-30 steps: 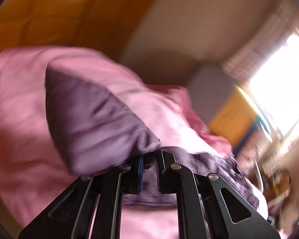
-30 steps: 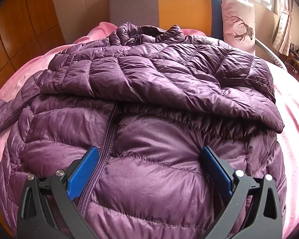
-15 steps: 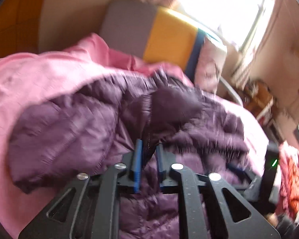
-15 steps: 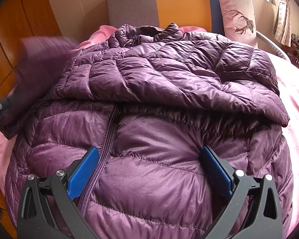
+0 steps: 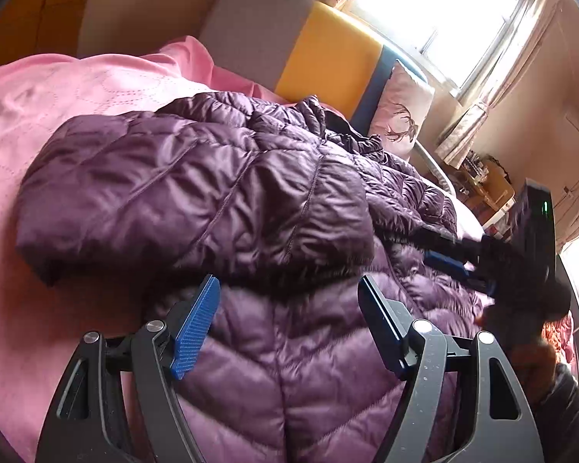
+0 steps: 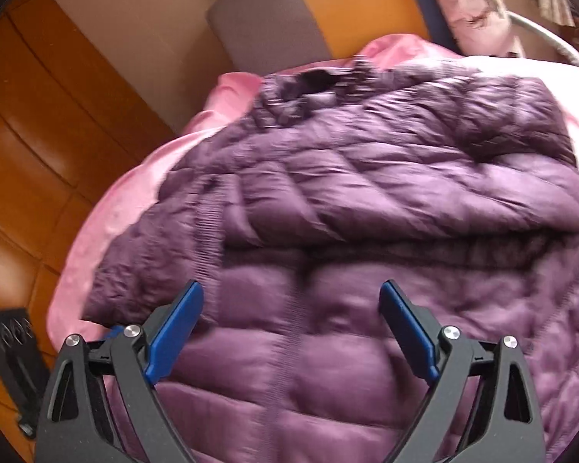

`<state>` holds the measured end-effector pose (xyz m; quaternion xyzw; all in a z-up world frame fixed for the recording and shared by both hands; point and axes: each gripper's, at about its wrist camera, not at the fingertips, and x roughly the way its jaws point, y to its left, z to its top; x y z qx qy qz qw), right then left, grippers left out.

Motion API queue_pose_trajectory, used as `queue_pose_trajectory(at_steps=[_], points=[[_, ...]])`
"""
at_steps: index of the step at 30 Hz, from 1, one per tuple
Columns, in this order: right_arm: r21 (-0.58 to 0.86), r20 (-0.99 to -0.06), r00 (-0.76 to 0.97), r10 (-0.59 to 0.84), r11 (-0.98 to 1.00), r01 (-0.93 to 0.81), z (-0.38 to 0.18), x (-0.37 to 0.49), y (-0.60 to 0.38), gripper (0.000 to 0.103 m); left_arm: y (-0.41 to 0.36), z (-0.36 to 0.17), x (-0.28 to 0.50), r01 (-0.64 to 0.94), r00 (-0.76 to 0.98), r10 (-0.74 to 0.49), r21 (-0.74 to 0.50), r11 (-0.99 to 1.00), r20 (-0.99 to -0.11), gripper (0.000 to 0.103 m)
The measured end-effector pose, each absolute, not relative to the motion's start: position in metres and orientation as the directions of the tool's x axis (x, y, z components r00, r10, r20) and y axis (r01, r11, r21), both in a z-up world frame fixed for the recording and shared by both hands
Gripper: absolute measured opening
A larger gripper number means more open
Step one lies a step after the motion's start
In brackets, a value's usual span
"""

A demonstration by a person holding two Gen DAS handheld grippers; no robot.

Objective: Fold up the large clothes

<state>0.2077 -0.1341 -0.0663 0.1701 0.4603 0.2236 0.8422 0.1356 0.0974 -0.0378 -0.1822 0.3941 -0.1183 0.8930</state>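
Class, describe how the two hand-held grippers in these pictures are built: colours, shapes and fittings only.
Both the left gripper and the right gripper have black triangular cut-out finger frames, silver round pivot bolts and flat ribbed blue pads.

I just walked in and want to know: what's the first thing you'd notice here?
A big puffy purple jacket fills the middle, lying on a pink bedspread, with one sleeve folded across its front. Both the left gripper and the right gripper hover open just above it; the left one's jaws have just opened, with nothing pinched between them. Behind, at the head of the bed, leans a pale pillow with a deer on it.
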Motion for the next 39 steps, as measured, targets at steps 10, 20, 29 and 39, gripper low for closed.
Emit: queue_pose_trajectory(at_steps=[10,20,29,39], points=[[0.418,-0.761,0.349,0.548,0.824,-0.383,-0.066,0.225,-0.035,0.028,0.116,-0.050,0.119,0.028,0.661,-0.338,-0.427,0.904,-0.671,0.073],[0.234,-0.675,0.570,0.469,0.868,-0.437,0.014,0.211,-0.067,0.009,0.115,-0.043,0.148,0.012,0.669,-0.327,-0.431,0.902,-0.667,0.073],[0.230,-0.657,0.697,0.288,0.957,-0.180,0.029,0.255,-0.161,0.009,0.110,-0.039,0.190,-0.015,0.661,-0.291,-0.401,0.916,-0.691,0.073],[0.252,-0.744,0.649,0.161,0.967,0.048,-0.028,0.257,-0.252,0.009,0.099,-0.058,0.207,-0.027,0.616,-0.229,-0.311,0.950,-0.754,0.073]])
